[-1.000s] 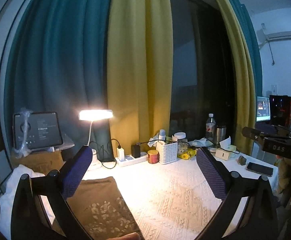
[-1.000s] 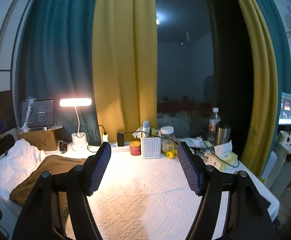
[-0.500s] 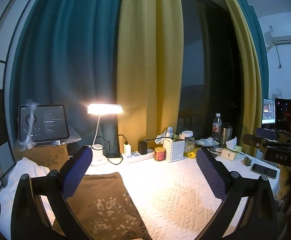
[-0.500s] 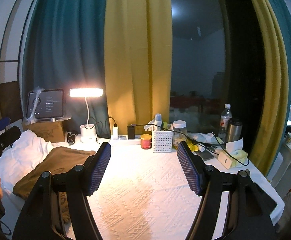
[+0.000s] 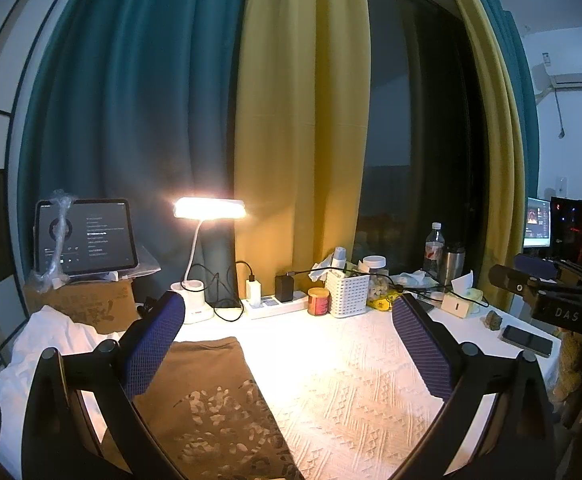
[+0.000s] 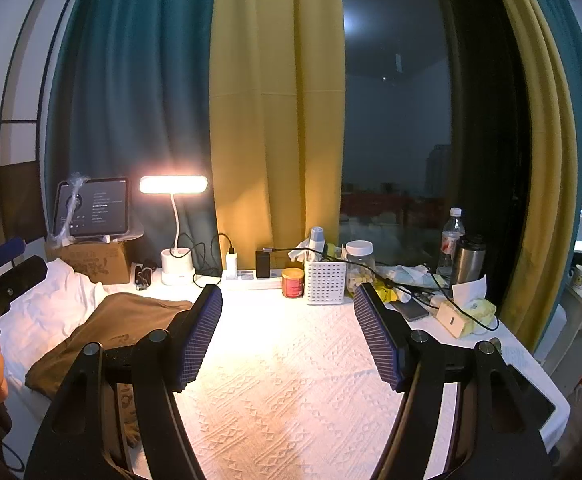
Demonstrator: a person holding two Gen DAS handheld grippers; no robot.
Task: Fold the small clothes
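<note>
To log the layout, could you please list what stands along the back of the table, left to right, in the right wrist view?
Tablet → lamp → red tin → white basket → glass jar → water bottle → steel flask.

A table under a white textured cloth [image 6: 291, 392] carries a brown garment [image 5: 211, 400], apparently folded, and a lamp [image 6: 175, 266].

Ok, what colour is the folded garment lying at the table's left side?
Brown folded garment with a pale speckled print, clearest in the left wrist view.

Brown garment [image 5: 211, 400] with pale speckled print, white textured tablecloth [image 6: 291, 380], blue-ribbed tongs pads [image 6: 201, 340]
</note>
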